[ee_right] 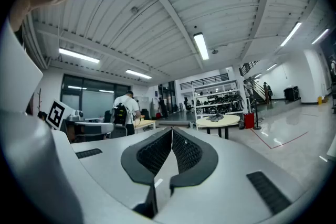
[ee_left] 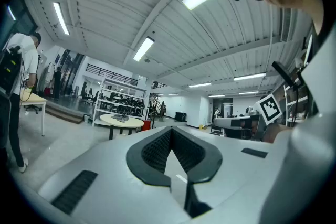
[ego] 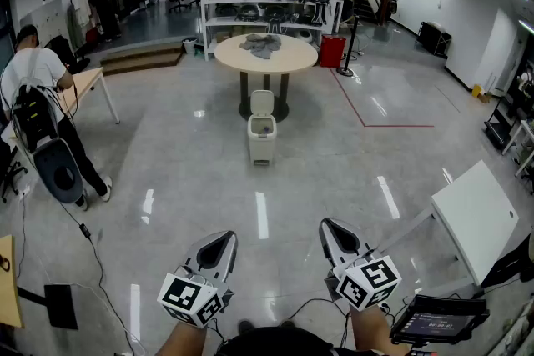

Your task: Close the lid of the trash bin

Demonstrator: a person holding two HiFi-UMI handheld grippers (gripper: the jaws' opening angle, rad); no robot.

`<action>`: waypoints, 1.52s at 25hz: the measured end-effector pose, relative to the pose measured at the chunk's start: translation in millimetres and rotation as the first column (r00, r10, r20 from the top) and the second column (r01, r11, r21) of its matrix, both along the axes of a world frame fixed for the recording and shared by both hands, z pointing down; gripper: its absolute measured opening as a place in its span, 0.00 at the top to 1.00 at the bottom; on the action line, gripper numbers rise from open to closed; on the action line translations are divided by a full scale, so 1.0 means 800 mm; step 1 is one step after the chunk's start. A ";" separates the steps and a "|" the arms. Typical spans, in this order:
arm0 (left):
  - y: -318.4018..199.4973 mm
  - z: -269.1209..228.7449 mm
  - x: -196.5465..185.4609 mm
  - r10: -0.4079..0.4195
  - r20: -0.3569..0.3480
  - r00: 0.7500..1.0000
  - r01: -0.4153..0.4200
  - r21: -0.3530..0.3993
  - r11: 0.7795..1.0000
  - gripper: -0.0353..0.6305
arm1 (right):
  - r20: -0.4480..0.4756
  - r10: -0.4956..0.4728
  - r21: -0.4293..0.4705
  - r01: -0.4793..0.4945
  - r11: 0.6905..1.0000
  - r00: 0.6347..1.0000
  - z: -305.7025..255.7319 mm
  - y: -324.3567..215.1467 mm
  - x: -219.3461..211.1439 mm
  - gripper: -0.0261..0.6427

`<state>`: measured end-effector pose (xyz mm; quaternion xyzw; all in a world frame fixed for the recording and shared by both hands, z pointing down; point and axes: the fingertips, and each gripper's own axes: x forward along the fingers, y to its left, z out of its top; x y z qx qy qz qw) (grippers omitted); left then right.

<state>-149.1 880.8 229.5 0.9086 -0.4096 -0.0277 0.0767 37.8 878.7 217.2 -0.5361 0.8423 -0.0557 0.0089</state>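
My left gripper (ego: pixel 219 248) and right gripper (ego: pixel 336 236) are both pressed together, holding nothing, low near my body. The trash bin (ego: pixel 261 139) stands well apart, in front of the round table (ego: pixel 265 54) — its lid (ego: pixel 262 102) upright, open. I judge nothing is done yet: approach and closing remain.

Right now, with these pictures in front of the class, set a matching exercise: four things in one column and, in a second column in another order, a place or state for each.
Things:
1. bin
2. round table
3. left gripper
4. shelf

Places and states:
A. jaws shut, nothing between them
B. lid up
C. behind the round table
D. grey cloth on top

Pairs: 1-B, 2-D, 3-A, 4-C
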 end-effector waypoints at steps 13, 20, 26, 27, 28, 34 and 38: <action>-0.016 -0.001 -0.010 0.038 -0.017 0.999 -0.038 -0.014 0.999 0.94 | -0.013 0.014 -0.026 -0.014 1.000 1.000 0.001 -0.009 -0.020 0.94; -0.060 0.020 -0.021 0.059 -0.025 0.998 -0.060 -0.031 0.998 0.94 | -0.013 0.021 -0.041 -0.022 0.999 1.000 0.016 -0.048 -0.034 0.95; -0.145 0.025 -0.009 0.020 -0.011 1.000 -0.020 -0.024 1.000 0.94 | 0.004 0.005 -0.023 -0.005 1.000 1.000 0.020 -0.137 -0.010 0.94; -0.159 0.024 -0.005 0.012 -0.012 1.000 -0.012 -0.026 1.000 0.94 | 0.001 -0.004 -0.020 0.004 1.000 1.000 0.020 -0.152 -0.006 0.94; -0.174 0.023 0.001 0.006 -0.013 1.000 -0.006 -0.027 1.000 0.94 | 0.000 -0.013 -0.016 0.013 1.000 1.000 0.018 -0.168 -0.001 0.94; -0.275 0.014 0.058 0.007 0.014 1.000 -0.007 -0.018 1.000 0.94 | 0.010 -0.065 -0.006 0.065 0.998 0.998 0.012 -0.275 0.043 0.94; -0.329 0.015 0.083 -0.019 0.023 1.000 0.020 -0.021 1.000 0.94 | 0.004 -0.111 -0.010 0.111 0.994 0.994 0.018 -0.328 0.060 0.94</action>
